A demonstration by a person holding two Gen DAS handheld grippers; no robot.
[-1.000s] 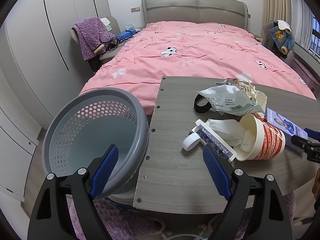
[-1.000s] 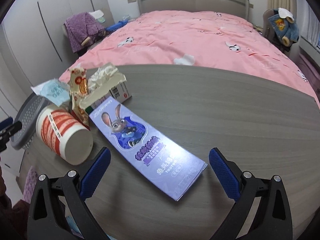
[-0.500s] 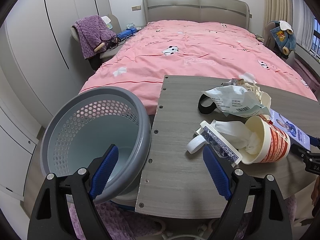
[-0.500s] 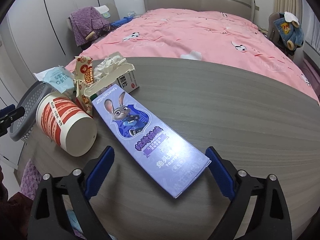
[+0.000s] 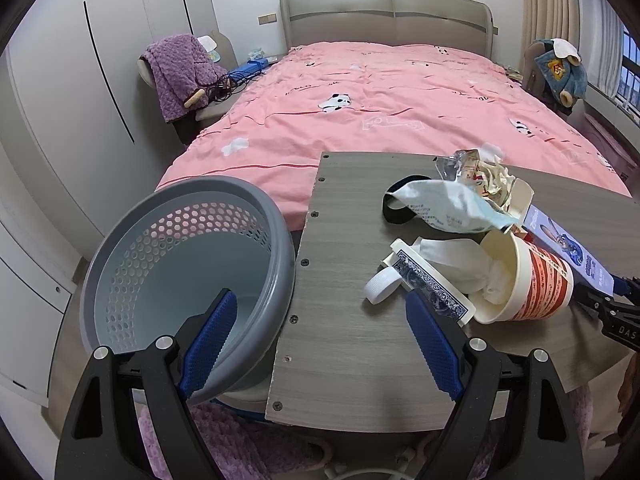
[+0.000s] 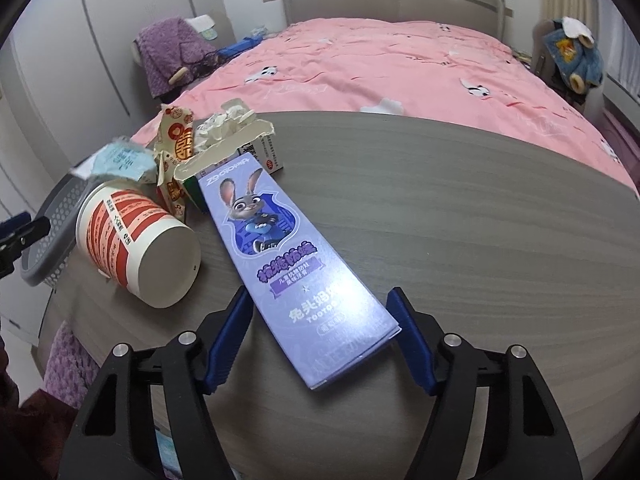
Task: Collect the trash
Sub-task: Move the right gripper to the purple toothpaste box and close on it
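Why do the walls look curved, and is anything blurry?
Both views use fisheye lenses with dark corners: in the left wrist view the wardrobe bows, in the right wrist view the table edge arcs. The right view is softer: the basket blurs, and glare washes out print on the purple box.

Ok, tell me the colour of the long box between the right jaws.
Purple toothpaste box with a cartoon rabbit; clearest in the right wrist view.

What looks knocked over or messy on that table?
The red-and-white cup lies on its side with tissue spilling from its mouth. Behind it, a torn carton gapes open, stuffed with crumpled paper. The bin beside the table looks tilted.
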